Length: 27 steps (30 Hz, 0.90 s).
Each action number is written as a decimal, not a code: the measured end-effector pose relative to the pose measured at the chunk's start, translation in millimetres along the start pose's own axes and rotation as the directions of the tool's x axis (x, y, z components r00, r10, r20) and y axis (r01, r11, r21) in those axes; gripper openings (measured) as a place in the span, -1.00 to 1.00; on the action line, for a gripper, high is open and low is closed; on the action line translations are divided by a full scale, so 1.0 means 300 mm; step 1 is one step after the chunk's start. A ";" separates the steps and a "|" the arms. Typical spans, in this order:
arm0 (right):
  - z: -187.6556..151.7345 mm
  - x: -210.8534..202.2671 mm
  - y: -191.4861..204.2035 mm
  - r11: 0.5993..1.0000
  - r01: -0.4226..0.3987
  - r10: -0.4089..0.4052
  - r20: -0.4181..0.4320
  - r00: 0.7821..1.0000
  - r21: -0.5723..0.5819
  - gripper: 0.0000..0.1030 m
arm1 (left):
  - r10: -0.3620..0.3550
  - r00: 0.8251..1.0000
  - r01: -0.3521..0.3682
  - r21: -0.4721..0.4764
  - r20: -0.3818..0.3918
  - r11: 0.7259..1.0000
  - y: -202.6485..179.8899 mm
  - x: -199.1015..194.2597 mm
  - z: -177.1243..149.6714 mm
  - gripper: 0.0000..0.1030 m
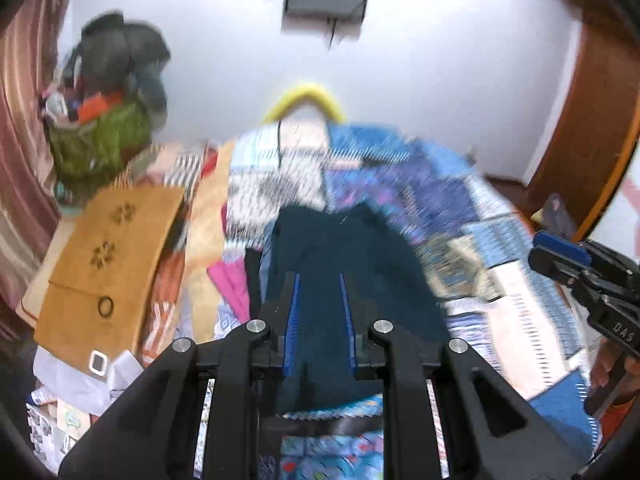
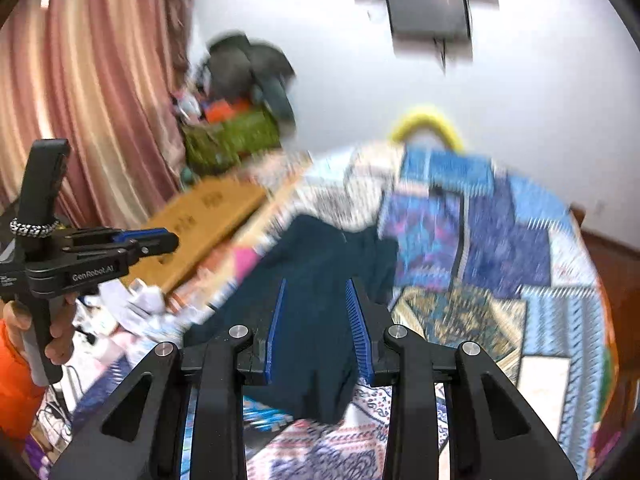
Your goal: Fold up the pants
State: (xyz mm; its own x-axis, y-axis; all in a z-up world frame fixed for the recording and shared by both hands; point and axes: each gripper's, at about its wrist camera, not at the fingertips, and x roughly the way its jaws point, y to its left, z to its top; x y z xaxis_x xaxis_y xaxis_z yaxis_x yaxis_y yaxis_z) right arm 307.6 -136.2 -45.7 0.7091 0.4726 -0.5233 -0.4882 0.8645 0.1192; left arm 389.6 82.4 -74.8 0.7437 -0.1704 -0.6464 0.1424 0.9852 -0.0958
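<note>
Dark teal pants [image 1: 344, 264] lie on a patchwork quilt [image 1: 460, 208] on the bed. In the left wrist view my left gripper [image 1: 319, 280] is open above the near part of the pants, its blue pads apart with cloth showing between them. In the right wrist view the pants [image 2: 320, 280] lie bunched, and my right gripper [image 2: 318, 286] is open over them, jaws apart. The left gripper [image 2: 160, 242] shows at the left edge of the right wrist view, the right gripper [image 1: 560, 252] at the right edge of the left wrist view. Both views are motion-blurred.
A tan wooden board [image 1: 108, 256] lies left of the pants. A pile of clothes and a green bag [image 1: 104, 132] stands at the back left by a striped curtain [image 2: 92, 100]. A yellow hoop [image 1: 304, 100] sits at the bed's far end. A wooden door frame [image 1: 580, 132] is right.
</note>
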 end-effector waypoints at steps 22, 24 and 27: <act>-0.151 -0.661 0.366 0.996 0.076 -0.048 0.402 0.914 -0.054 0.72 | 0.075 0.863 -0.102 0.027 0.500 0.994 -0.275 -0.883 -0.360 0.76; -0.155 -0.665 0.363 0.996 0.088 -0.066 0.411 0.909 -0.035 0.89 | 0.085 0.858 -0.109 0.017 0.507 0.994 -0.274 -0.894 -0.371 0.84; -0.162 -0.678 0.356 0.995 0.095 -0.081 0.414 0.907 -0.014 1.00 | 0.100 0.849 -0.122 0.009 0.519 0.992 -0.278 -0.912 -0.384 0.94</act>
State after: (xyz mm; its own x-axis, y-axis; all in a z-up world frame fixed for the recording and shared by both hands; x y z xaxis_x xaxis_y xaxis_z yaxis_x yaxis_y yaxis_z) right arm 86.5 -148.2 32.4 0.8931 0.4291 -0.1348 -0.4253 0.9032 0.0572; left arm 98.9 49.1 22.8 0.9846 -0.0571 -0.1655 0.0562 0.9984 -0.0097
